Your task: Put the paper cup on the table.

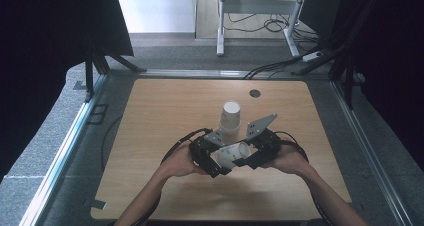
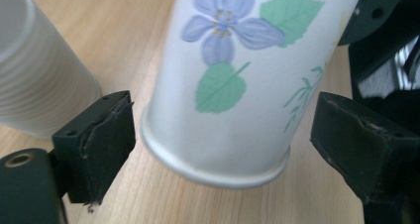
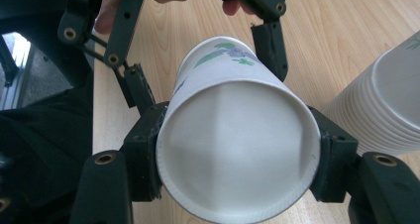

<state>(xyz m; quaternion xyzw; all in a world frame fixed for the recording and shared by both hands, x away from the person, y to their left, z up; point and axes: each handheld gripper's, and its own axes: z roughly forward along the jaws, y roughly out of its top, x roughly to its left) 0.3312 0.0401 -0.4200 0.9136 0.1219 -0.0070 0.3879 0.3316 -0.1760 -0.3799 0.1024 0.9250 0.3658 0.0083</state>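
Right claw (image 3: 237, 177): both jaws press against opposite sides of a flowered paper cup (image 3: 237, 149) close to its rim; cup held on its side, open mouth facing the right gripper view's camera, base pointing away toward the left claw. Inside of cup is plain white.

Left claw (image 2: 223, 149): jaws stand wide, one on each side of the cup's base end (image 2: 223, 100), a visible gap at each pad. Not touching the cup in the left gripper view. Print on the cup wall: violet flower, green leaves.

High view: the two claws meet over the near-centre of the table (image 1: 150, 116), left claw (image 1: 220, 168) at the left, right claw (image 1: 239, 162) at the right, the cup (image 1: 231, 153) lying between them above the wood. A hand (image 1: 182, 162) holds the left gripper, another hand (image 1: 290, 161) the right; forearms enter from the near edge. Cables trail from each gripper.

Surroundings: a stack of white paper cups (image 1: 230, 120) stands upright just beyond the claws, toward the far side, close to the held cup; its ribbed rims show beside the cup in both gripper views (image 3: 386, 105). A small dark round disc (image 1: 255, 93) sits near the table's far edge, well apart. Beyond the table: grey floor, white desk legs (image 1: 220, 21), loose cables.
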